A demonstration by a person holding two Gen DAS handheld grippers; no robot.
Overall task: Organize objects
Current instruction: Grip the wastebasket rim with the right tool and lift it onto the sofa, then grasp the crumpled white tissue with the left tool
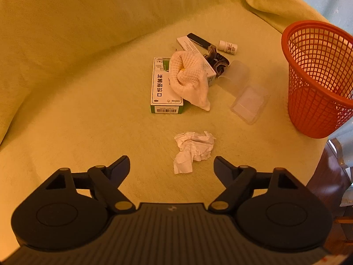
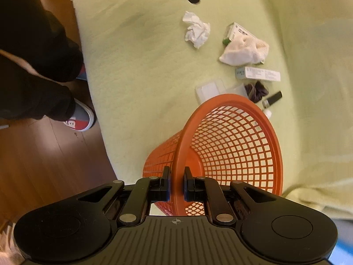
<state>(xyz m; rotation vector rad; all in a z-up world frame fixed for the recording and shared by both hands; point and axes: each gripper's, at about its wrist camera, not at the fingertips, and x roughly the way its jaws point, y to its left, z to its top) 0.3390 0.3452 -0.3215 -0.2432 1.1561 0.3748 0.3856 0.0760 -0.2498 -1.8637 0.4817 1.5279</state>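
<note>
Green-and-white medicine box is showing Chinese print and a barcode, cloth draping it; left gripper is gaping above crumpled paper; right gripper is pinching the orange basket rim.

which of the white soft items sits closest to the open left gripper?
The crumpled paper, lying alone just ahead of the left gripper. The knit cloth lies farther off, draped over the green box.

- We see warm, yellowish light in both views; the left wrist view is dimmer and more amber, the right wrist view paler.
- Shadows under the crumpled paper are soft and faint.
- Fisheye bending curves the green cover toward the edges, with dark corners.
- The orange basket mesh glows lit inside.
- The top of the right wrist view is slightly blurred.
</note>
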